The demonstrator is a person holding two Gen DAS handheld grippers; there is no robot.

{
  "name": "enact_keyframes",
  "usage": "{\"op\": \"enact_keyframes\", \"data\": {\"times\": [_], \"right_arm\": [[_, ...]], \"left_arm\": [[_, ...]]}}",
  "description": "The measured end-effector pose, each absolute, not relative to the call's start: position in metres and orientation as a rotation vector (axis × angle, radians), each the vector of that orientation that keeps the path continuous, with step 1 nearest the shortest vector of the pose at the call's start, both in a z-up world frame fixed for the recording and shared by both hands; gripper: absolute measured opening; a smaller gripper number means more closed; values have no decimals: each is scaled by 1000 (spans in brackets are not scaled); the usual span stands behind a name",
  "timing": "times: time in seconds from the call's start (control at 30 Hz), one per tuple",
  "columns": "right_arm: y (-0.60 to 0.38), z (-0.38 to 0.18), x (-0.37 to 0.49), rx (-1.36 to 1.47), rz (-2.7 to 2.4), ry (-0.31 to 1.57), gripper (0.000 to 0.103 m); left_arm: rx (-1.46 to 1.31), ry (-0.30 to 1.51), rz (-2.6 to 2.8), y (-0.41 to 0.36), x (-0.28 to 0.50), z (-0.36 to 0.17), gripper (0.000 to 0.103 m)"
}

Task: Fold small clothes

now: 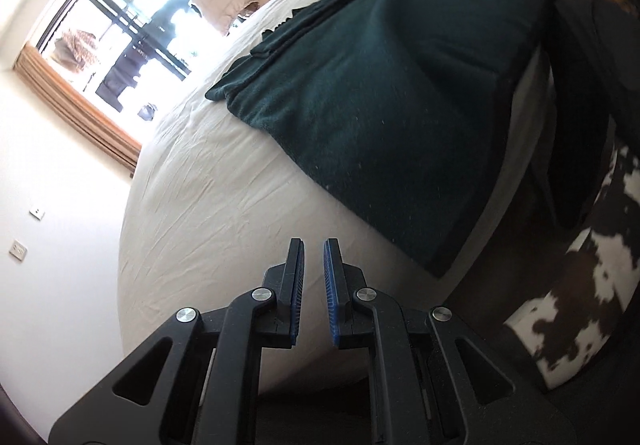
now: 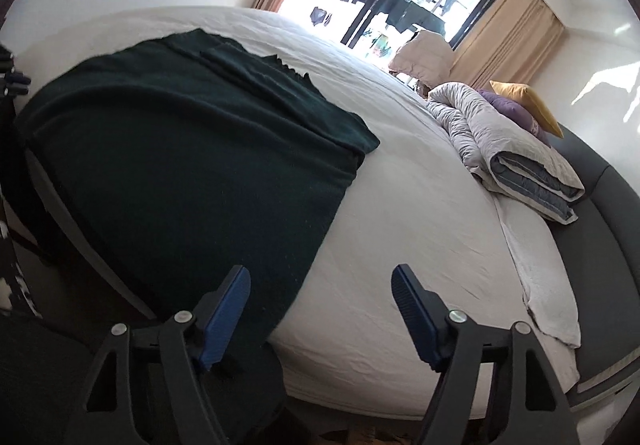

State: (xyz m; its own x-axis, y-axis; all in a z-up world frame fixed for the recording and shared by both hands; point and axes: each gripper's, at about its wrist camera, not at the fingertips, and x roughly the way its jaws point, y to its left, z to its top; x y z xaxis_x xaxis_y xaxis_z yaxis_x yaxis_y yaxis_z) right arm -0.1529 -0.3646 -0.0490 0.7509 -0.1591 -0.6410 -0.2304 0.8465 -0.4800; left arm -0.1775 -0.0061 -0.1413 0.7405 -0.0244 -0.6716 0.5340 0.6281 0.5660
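Note:
A dark green garment [image 1: 380, 93] lies spread flat on the white bed sheet [image 1: 208, 213], partly draped over the bed's edge. It also shows in the right wrist view [image 2: 180, 157]. My left gripper [image 1: 314, 249] hovers over the sheet short of the garment, its blue pads [image 1: 332, 285] close together with a narrow gap and nothing between them. My right gripper [image 2: 320, 277] is open wide and empty, near the garment's lower corner at the bed's edge.
A folded grey quilt [image 2: 520, 153] with purple and yellow pillows [image 2: 528, 101] lies at the head of the bed. A window with curtains [image 2: 508, 37] is beyond. A cowhide-pattern object [image 1: 584, 285] stands beside the bed. The dark bed frame [image 2: 608, 245] runs along the right.

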Motion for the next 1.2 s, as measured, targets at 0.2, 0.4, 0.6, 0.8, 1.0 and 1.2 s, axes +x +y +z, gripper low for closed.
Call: {"op": "enact_keyframes", "data": {"times": [0.2, 0.4, 0.6, 0.8, 1.0, 1.2], "right_arm": [[-376, -78, -157, -758, 38, 770, 63], [-380, -105, -155, -923, 81, 784, 59], [-374, -127, -155, -1080, 172, 782, 50], [-367, -136, -153, -1156, 252, 770, 49], [-377, -112, -145, -935, 227, 774, 49], [-381, -122, -150, -988, 191, 776, 50]], "left_arm": [[1061, 547, -340, -14, -188, -157, 10], [1309, 387, -354, -20, -203, -185, 11], [1434, 215, -275, -12, -204, -194, 84], [1451, 183, -290, -13, -196, -192, 85], [1196, 395, -368, -8, -182, -160, 85], [984, 547, -395, 15, -163, -135, 85]]}}
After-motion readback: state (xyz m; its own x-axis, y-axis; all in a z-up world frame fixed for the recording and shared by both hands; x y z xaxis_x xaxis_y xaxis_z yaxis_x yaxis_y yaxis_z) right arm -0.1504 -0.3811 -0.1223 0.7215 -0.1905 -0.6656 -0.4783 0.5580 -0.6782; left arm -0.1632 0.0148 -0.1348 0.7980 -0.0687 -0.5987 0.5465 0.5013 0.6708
